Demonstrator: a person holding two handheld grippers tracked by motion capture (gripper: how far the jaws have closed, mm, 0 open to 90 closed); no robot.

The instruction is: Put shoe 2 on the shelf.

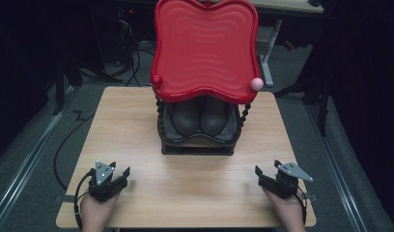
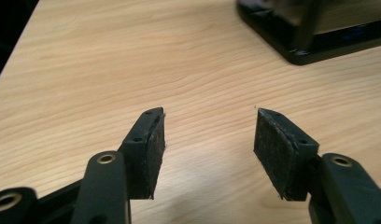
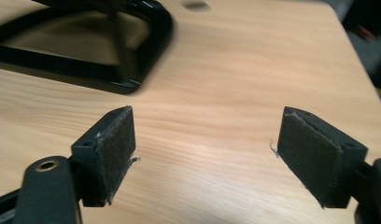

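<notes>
A black two-level rack (image 1: pixel 197 145) stands at the middle of the wooden table (image 1: pixel 195 193). Its top holds a red wavy tray (image 1: pixel 204 48) with a pink knob (image 1: pixel 256 83) at one corner. A pair of dark shoes (image 1: pixel 202 118) sits on the lower shelf, toes toward me. My left gripper (image 1: pixel 127 176) rests low near the front left of the table, open, nothing between its pads (image 2: pixel 208 116). My right gripper (image 1: pixel 258 176) is at the front right, also open and empty (image 3: pixel 207 114). The rack's base (image 2: pixel 296 51) (image 3: pixel 132 74) lies ahead of each gripper.
Bare wood stretches between both grippers and the rack. The table's edges drop to a grey floor with cables (image 1: pixel 69 140) at the left and dark stands around the back. A table leg (image 1: pixel 267 67) shows behind the tray.
</notes>
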